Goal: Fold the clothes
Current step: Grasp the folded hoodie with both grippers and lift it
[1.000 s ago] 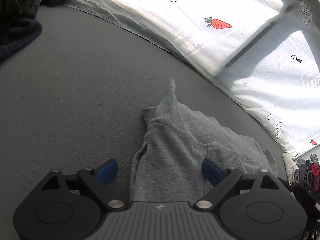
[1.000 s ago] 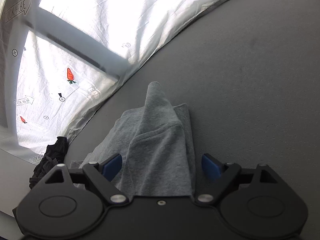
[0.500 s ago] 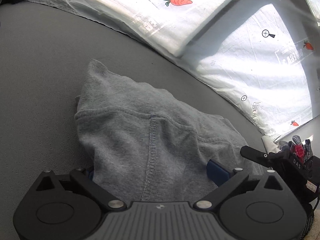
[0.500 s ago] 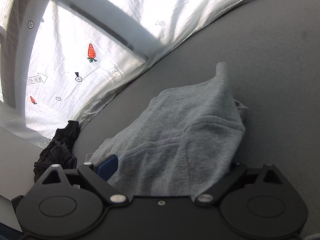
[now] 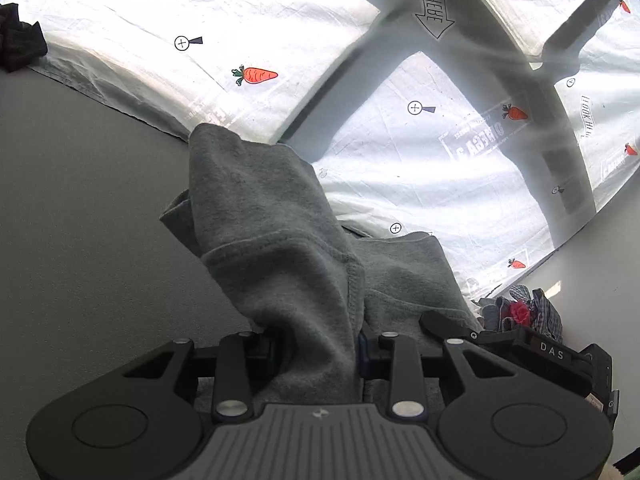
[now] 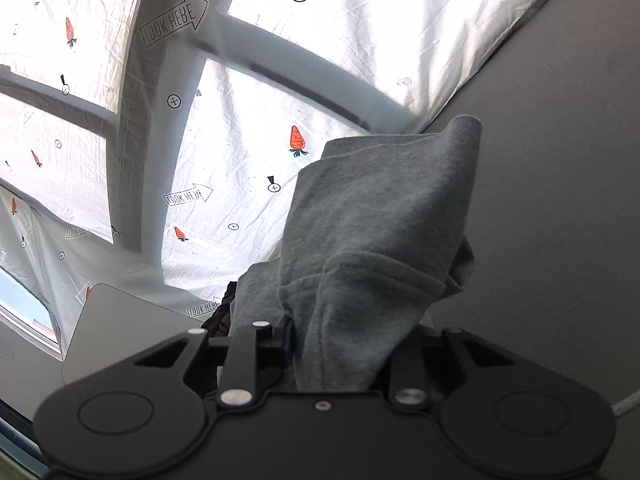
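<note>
Here both tools are clamped on the same grey garment (image 5: 280, 248), which hangs lifted above the grey table (image 5: 88, 216). In the left wrist view, the left tool (image 5: 318, 350) has its two fingers drawn in tight against a bunched fold of the cloth, a stitched hem running across the fabric just beyond the pinch. The garment rises from the grip to a rounded peak that stands against the white printed sheet (image 5: 440, 168) behind the table. Right of the garment in this view, part of the other black tool (image 5: 520, 348), marked DAS, sits close beside the cloth. Beyond that, near the sheet's lower edge, lies a pile of checked and red clothes (image 5: 524, 312). Far from the garment, at the table's upper left corner, there is a dark crumpled item (image 5: 18, 42).

In the right wrist view, the right tool (image 6: 348, 346) likewise pinches the grey garment (image 6: 380, 216), with the cloth filling the narrow gap between its fingers and covering the right one. The fabric climbs from the grip to a folded tip near the sheet's edge, where the table (image 6: 560, 200) begins. Just left of the garment's lower part, a black piece of clothing (image 6: 222, 316) shows behind the tool, and a flat grey panel (image 6: 120, 328) lies further left of it.
</note>
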The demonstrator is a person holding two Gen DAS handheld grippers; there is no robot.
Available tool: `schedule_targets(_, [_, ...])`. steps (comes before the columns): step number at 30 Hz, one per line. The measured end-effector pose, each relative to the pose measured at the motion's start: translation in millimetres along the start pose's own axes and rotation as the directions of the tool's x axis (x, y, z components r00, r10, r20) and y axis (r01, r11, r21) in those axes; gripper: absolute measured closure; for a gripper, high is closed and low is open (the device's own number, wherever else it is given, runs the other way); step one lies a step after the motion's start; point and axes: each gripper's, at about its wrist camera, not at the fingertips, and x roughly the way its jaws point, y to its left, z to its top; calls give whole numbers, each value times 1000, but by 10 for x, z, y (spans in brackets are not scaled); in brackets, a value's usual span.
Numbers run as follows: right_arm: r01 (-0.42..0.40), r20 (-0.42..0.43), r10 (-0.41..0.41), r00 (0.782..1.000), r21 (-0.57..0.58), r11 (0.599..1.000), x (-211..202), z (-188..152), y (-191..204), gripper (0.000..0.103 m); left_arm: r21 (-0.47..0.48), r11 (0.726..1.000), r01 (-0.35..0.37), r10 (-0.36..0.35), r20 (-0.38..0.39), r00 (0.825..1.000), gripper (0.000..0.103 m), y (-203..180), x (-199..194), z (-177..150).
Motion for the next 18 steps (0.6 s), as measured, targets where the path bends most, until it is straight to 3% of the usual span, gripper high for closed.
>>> schedule_targets(10, [83,143,-91,985,58,995,-1030,-238,202,74,56,986,157,-154,-46,987,68,-563,-239,-328])
schedule_targets(18, [140,217,-166,962,132,981,-1751,-459,94,75,57,966,253,-245,-118,962,72,-947,-194,-737])
